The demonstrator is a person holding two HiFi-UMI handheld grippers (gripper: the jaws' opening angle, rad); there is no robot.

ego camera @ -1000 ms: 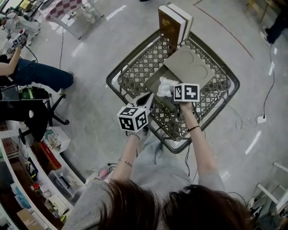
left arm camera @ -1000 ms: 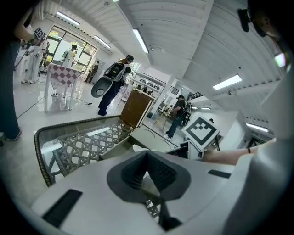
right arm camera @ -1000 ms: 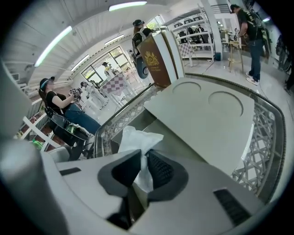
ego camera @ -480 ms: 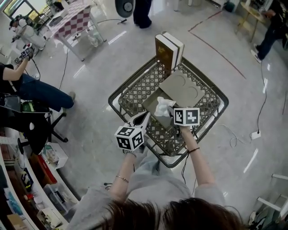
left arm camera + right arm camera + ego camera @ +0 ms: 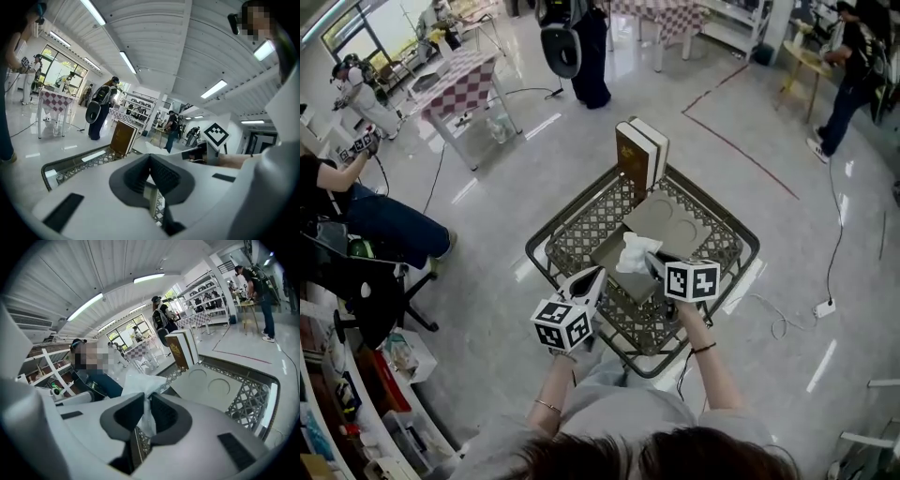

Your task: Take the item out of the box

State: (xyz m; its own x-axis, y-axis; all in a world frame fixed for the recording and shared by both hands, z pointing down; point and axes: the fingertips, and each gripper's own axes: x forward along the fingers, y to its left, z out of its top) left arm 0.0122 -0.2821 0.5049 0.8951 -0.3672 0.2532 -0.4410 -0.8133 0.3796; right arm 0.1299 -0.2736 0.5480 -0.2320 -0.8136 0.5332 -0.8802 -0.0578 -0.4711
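Observation:
An olive-grey tissue box (image 5: 609,251) lies on a metal lattice table (image 5: 581,202). A white tissue (image 5: 633,253) stands up out of its top. My right gripper (image 5: 649,265) is shut on that tissue just above the box; in the right gripper view the tissue (image 5: 140,383) hangs pinched between the dark pads of the right gripper (image 5: 144,404). My left gripper (image 5: 596,275) points at the box's near left edge. In the left gripper view the left gripper (image 5: 150,161) has its pads meeting at the tips. A pale strip shows behind them, and I cannot tell whether it is pinched.
A grey tray (image 5: 675,220) with two round recesses lies behind the box, and two upright books (image 5: 639,155) stand at the table's far corner. A seated person (image 5: 356,211) and shelves are at the left. A cable and socket (image 5: 820,307) lie on the floor at the right.
Both grippers have risen above the table, the right one drawing the tissue up with it. The head view has risen too, so the table looks smaller and lower in the frame.

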